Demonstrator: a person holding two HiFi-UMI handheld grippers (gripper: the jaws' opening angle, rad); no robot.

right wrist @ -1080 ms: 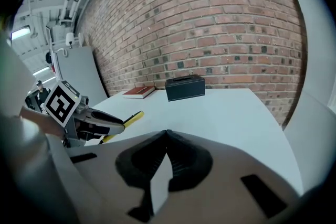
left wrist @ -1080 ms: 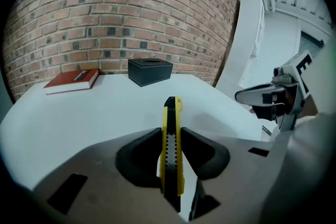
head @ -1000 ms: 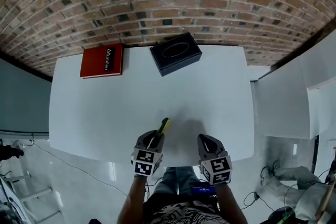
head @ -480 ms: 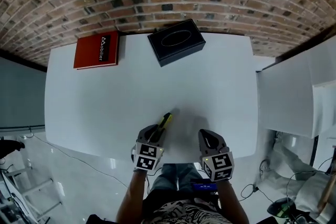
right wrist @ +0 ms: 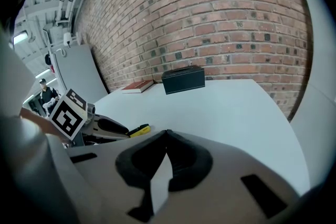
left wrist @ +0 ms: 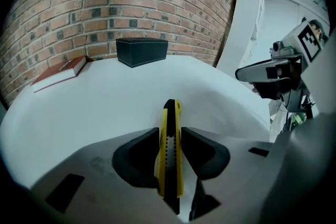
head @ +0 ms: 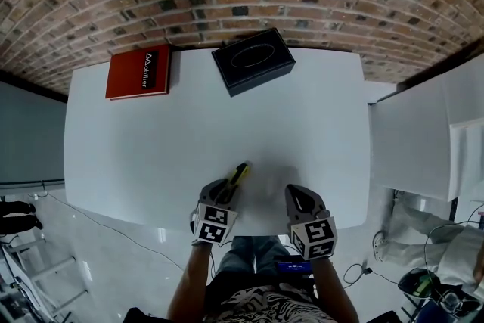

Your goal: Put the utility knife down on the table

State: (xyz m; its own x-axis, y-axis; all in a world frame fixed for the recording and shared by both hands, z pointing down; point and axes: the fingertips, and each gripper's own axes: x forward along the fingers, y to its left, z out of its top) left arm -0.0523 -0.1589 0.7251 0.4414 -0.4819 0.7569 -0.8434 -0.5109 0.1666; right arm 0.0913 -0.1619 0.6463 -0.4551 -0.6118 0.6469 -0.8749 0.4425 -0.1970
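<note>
Change: the left gripper (head: 226, 197) has sunk slightly toward the table (head: 151, 140), carrying the utility knife (head: 238, 175).
Left jaws: clamped on the knife's yellow body, its tip pointing toward the brick wall.
Knife location: over the table's near edge; contact with the table unclear.
Right gripper (head: 298, 200): jaws pressed together, empty.
Far edge: red book (head: 140, 73), black box (head: 252, 60).

Utility knife (head: 237, 175) in the left tool (head: 225, 193), right tool (head: 297, 197) beside it; well ahead on the worktop (head: 151, 155), book (head: 138, 74) leftward, box (head: 252, 60) ahead.
</note>
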